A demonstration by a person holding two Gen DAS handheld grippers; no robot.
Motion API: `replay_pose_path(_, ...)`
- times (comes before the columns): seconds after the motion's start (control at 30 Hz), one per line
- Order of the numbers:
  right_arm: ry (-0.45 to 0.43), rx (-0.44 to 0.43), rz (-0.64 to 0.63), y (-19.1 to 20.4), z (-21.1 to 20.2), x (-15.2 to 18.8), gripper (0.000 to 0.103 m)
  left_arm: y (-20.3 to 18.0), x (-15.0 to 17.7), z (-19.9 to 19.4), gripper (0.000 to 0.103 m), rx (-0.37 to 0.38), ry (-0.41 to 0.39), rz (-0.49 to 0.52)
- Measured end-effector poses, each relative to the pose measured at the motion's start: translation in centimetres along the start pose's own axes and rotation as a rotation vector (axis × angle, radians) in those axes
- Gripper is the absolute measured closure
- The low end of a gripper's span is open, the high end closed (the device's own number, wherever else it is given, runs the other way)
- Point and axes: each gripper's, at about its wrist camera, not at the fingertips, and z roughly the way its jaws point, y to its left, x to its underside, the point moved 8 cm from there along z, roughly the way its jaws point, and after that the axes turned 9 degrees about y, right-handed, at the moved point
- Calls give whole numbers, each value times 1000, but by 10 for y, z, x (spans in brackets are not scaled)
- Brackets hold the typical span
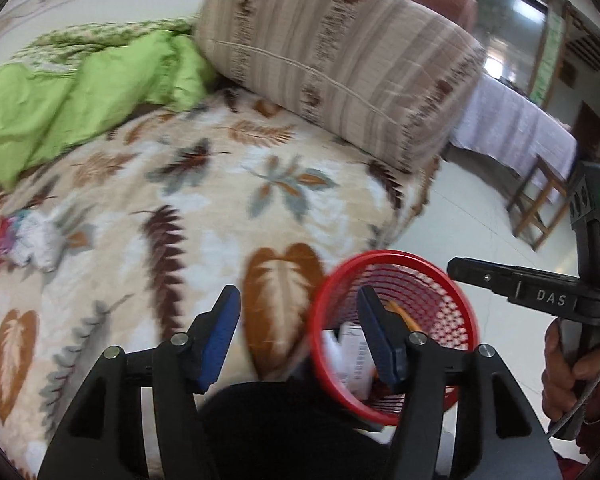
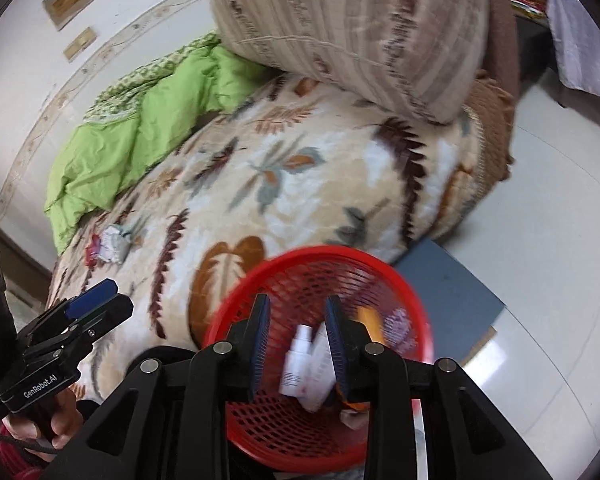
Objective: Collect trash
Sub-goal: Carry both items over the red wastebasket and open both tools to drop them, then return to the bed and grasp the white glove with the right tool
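A red mesh basket point(image 1: 380, 254) point(image 2: 320, 250) stands at the near edge of the bed. It holds a white bottle point(image 2: 298, 360), an orange item point(image 2: 370, 320) and papers. Crumpled white and red trash point(image 1: 32, 240) point(image 2: 112, 242) lies on the leaf-patterned blanket point(image 1: 204, 208), far to the left. My left gripper point(image 1: 300, 336) point(image 2: 118, 296) is open and empty over the blanket, its right finger over the basket's rim. My right gripper point(image 2: 298, 340) point(image 1: 454, 266) hovers over the basket with a narrow gap between its pads and nothing gripped.
A big striped cushion point(image 1: 340, 60) and a green quilt point(image 1: 80, 92) lie at the back of the bed. A blue board point(image 2: 448, 292) rests on the white floor beside the basket. A cloth-covered table point(image 1: 516, 128) with a wooden stool point(image 1: 540, 204) stands at the right.
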Motion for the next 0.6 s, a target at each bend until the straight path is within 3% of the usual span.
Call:
replay_pose_path(0.13, 8, -48, -71, 41, 16, -11, 70, 44, 6, -17, 43, -89, -26, -63)
replay_pose_path(0.23, 14, -86, -130, 77, 30, -20, 61, 86, 14, -31, 42, -148, -43, -137)
replay_pose_path(0.37, 41, -144, -222, 137, 57, -29, 59, 148, 32, -52, 42, -230, -53, -249)
replay_pose_path(0.6, 115, -228, -358, 241, 115, -35, 49, 240, 62, -80, 42, -323, -69, -440)
